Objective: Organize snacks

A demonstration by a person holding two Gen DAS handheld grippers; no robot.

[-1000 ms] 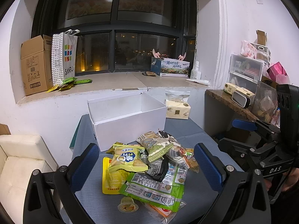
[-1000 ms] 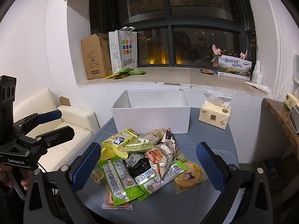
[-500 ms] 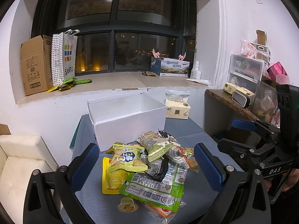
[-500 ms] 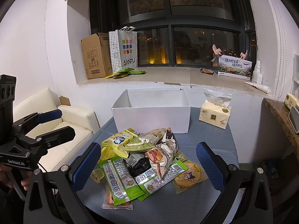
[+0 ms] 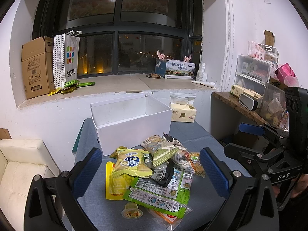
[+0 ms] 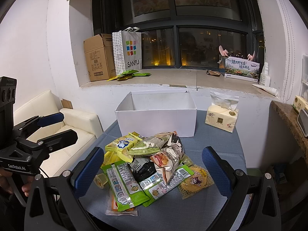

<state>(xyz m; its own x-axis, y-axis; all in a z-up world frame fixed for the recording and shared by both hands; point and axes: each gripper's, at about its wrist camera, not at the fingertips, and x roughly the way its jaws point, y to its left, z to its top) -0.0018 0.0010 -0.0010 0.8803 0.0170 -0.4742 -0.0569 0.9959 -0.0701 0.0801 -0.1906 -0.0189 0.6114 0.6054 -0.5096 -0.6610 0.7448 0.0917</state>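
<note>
Directly ahead of both grippers, the snack pile (image 5: pixel 154 173) lies on the blue tabletop (image 5: pixel 204 204), unchanged from the earlier frames. Left gripper (image 5: pixel 150 175): jaws set wide, holding nothing, with the pile between its fingers in view. Right gripper (image 6: pixel 152 170): likewise spread wide and empty. Neither gripper shows any shift in position since one second ago (framing is identical). Beyond the pile stands the white box (image 6: pixel 156 119), open-topped and with no snacks inside. A tissue pack (image 6: pixel 221 117) sits to the right of the box, apart from it. All packets retain their prior arrangement.
</note>
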